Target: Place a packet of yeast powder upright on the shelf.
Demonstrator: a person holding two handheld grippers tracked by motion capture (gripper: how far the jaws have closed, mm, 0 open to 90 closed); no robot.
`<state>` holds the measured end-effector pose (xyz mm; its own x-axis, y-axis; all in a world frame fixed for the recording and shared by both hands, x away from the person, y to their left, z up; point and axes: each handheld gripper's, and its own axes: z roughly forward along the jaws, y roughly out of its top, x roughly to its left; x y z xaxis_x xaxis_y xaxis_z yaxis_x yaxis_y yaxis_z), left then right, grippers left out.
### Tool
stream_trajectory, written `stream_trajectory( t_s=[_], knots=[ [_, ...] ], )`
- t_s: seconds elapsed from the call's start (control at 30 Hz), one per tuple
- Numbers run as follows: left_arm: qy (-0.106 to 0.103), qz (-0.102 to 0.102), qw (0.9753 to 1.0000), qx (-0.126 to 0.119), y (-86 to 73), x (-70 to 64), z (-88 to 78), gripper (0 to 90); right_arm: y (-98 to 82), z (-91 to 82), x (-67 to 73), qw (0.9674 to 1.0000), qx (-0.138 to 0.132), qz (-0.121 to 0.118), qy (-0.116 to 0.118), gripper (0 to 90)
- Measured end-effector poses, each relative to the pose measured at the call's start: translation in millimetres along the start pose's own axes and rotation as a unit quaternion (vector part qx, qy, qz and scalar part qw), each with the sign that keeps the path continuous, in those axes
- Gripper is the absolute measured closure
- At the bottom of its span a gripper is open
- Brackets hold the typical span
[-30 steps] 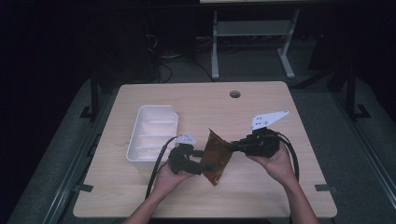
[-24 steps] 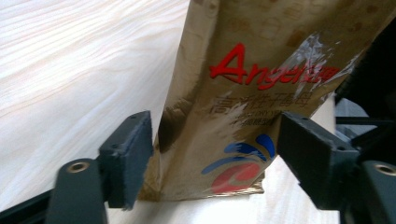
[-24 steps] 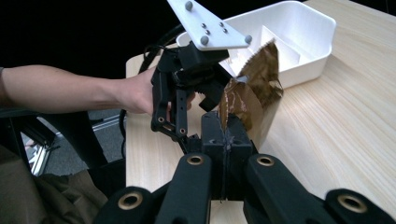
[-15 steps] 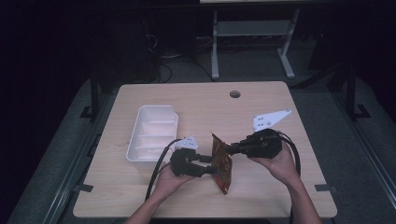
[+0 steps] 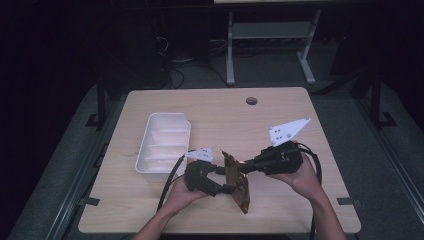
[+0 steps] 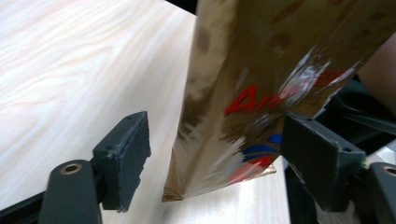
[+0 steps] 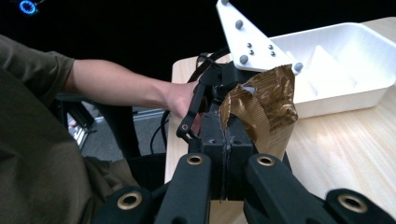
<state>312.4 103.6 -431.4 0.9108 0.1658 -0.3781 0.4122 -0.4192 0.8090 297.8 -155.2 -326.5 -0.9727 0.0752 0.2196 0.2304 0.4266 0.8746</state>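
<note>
- Right gripper (image 5: 248, 166): jaws pressed together on the top edge of a brown foil packet (image 5: 237, 181), pinching it; seen close in right gripper view (image 7: 224, 154), packet (image 7: 264, 107) crumpled above the jaws.
- Left gripper (image 5: 227, 189): jaws spread wide; in left gripper view (image 6: 219, 154) the packet (image 6: 252, 93) hangs between them, one jaw well clear on one side, other jaw at the packet's edge; contact there can't be told.
- Packet has red + blue print, held up off the tabletop (image 5: 210, 110), bottom corner low near the wood, at front-centre between both hands.
- Tabletop: light wood, small round hole (image 5: 251, 101) near far edge. Room dark; grey floor, metal frame (image 5: 270, 45) behind.
- White tray (image 5: 165, 147) w/ compartments sits left of the packet, near left gripper; in right gripper view it (image 7: 355, 70) lies beyond the packet.
- Left hand (image 5: 180, 192) + forearm come in from the bottom; right hand (image 5: 300, 175) likewise.
</note>
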Motion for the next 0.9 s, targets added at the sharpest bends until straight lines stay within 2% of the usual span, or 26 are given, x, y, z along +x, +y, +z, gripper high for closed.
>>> stream_trajectory(
  t_s=[0.03,0.07,0.17,0.33,0.4,0.57,0.7,0.83,0.87,0.9],
  knots=[
    [-0.005,0.002,1.0,0.002,0.0,-0.4,0.8,24.3,0.0,0.0,0.0,1.0,0.0,0.0,0.0,89.4],
    [-0.011,0.0,0.9999,0.003,-0.2,-0.7,1.7,24.0,0.3,0.6,1.0,0.9999,-0.003,-0.004,0.014,89.4],
    [-0.01,0.003,0.9999,0.0,-0.2,-0.8,-0.3,21.5,1.0,-1.7,1.8,0.9999,-0.003,-0.01,0.011,89.4],
    [0.009,0.006,0.9999,-0.01,0.3,-0.2,-5.6,20.2,1.0,-5.5,3.0,0.9998,-0.002,-0.015,0.013,89.4],
    [0.008,0.008,0.9998,-0.018,0.0,0.4,-9.2,19.7,1.6,-8.0,4.0,0.9997,-0.006,-0.017,0.017,89.4],
    [0.006,0.011,0.9998,-0.019,-0.2,0.5,-9.4,19.5,1.9,-5.6,3.8,0.9996,-0.002,-0.019,0.022,89.3],
    [-0.008,0.015,0.9998,-0.012,-0.7,-0.5,-5.6,19.7,4.8,0.3,7.3,0.999,0.01,-0.028,0.034,89.2],
    [-0.038,0.021,0.999,-0.011,-0.7,-3.2,-2.3,24.7,5.2,2.1,7.0,0.999,0.008,-0.028,0.034,89.2],
    [-0.043,0.025,0.9987,-0.01,-0.5,-4.2,-2.2,30.2,3.4,2.3,5.2,0.9991,0.009,-0.025,0.034,89.2],
    [-0.046,0.03,0.9984,-0.01,-0.3,-5.0,-2.5,30.2,3.4,2.3,5.2,0.9991,0.009,-0.025,0.034,89.2]
  ],
)
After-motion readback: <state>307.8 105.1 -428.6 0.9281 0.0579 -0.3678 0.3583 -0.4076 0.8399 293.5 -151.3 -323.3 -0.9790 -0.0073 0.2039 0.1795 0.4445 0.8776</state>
